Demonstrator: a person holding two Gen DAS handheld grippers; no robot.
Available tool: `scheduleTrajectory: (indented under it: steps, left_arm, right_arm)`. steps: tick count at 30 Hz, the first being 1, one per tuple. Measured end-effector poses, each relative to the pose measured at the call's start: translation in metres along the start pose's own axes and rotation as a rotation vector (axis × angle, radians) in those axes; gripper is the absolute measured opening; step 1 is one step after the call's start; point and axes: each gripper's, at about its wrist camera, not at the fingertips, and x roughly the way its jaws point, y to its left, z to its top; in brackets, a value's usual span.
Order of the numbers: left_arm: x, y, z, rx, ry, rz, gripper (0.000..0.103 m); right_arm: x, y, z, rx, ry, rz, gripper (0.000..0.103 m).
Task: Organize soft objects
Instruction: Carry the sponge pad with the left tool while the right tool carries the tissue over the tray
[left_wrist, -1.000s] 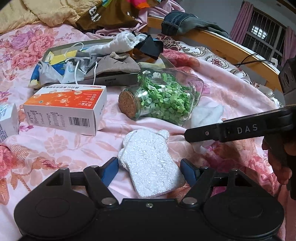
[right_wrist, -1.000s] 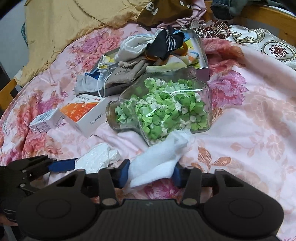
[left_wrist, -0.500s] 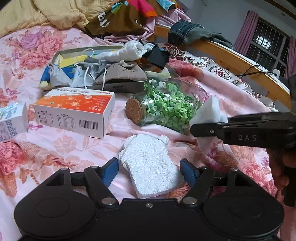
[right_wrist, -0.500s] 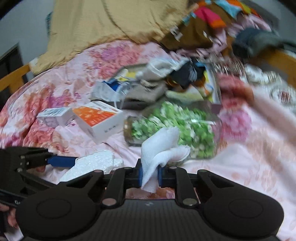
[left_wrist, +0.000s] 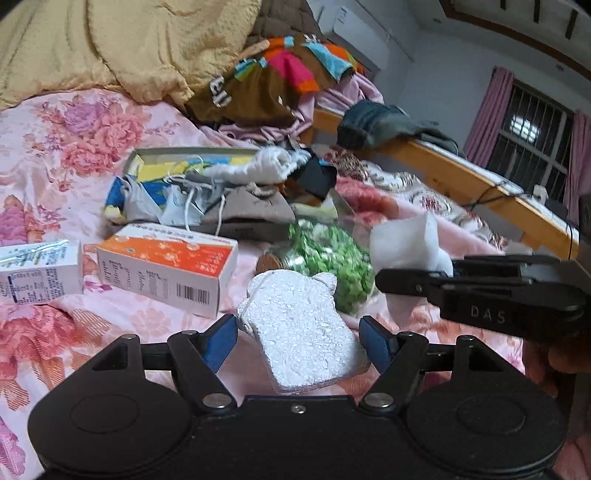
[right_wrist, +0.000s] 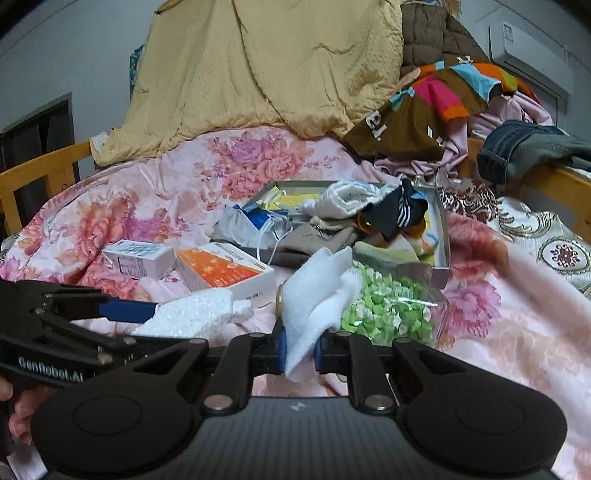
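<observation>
Two hand-held grippers: both tilted slightly down over my floral pink bed (left_wrist: 74, 155).
Left hand-held gripper (left_wrist: 298, 338): jaws wide, gripping white toast-shaped foam sponge (left_wrist: 299, 328).
Right hand-held gripper (right_wrist: 299, 350): pinched on folded white cloth (right_wrist: 317, 291).
Edges: wooden bed rail (left_wrist: 480, 184) right; open bedding near side.

a lived-in bedroom at home: a pink floral bedsheet (right_wrist: 155, 206) underfoot, a wooden bed rail (left_wrist: 461, 177) at two o'clock, heaped clothes (right_wrist: 436, 107) and a yellow quilt (right_wrist: 258, 66) at twelve, a barred window with pink curtains (left_wrist: 487, 114) beyond.

right tongs (right_wrist: 299, 350) now clamped on white cloth (right_wrist: 317, 288), cloth lifted off bed
</observation>
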Motion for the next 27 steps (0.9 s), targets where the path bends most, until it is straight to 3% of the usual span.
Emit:
scheduleTrajectory:
  steps: [11, 15, 22, 27]
  left_arm:
    - [-0.006, 0.011, 0.012, -0.033, -0.032, 0.04, 0.074]
    - [-0.01, 0.017, 0.021, -0.033, -0.062, 0.059, 0.074]
    - [-0.002, 0.042, 0.045, -0.104, -0.105, 0.094, 0.074]
    - [0.014, 0.067, 0.075, -0.093, -0.151, 0.142, 0.074]
  right_arm:
    - [-0.004, 0.009, 0.008, 0.0, -0.039, -0.004, 0.015]
    - [0.0, 0.01, 0.024, 0.056, -0.101, 0.019, 0.015]
    - [0.035, 0.005, 0.047, 0.095, -0.147, 0.056, 0.015]
    - [0.072, 0.001, 0.07, 0.105, -0.175, 0.079, 0.015]
